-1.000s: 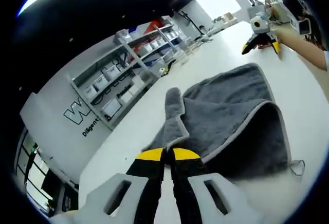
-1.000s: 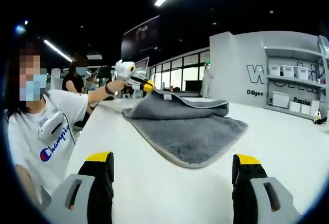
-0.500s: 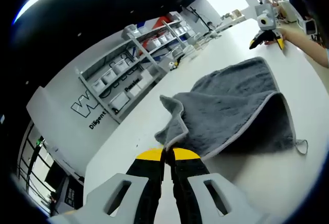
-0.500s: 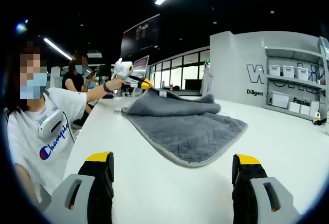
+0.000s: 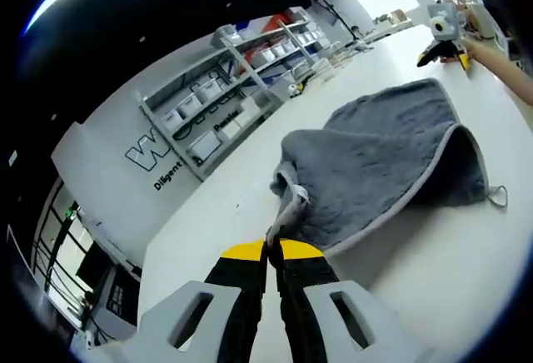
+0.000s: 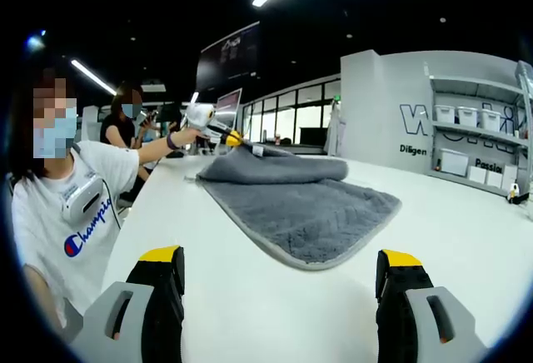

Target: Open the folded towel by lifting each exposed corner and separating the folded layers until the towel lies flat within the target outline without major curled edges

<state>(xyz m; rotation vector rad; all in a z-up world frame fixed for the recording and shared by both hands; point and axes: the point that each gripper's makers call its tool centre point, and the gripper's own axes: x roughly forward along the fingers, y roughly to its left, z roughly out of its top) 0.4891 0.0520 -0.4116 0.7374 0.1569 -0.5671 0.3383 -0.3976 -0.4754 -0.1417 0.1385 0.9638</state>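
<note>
Pinching towel (image 5: 379, 163) corner, left hand-held gripper (image 5: 272, 251)

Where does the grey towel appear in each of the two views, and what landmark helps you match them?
Left gripper view: the towel spreads from centre to right, one corner pinched in the left hand-held gripper.
Right gripper view: the towel lies at centre on the table, its far fold held up.
Shared landmark: the shelves with white bins.
</note>
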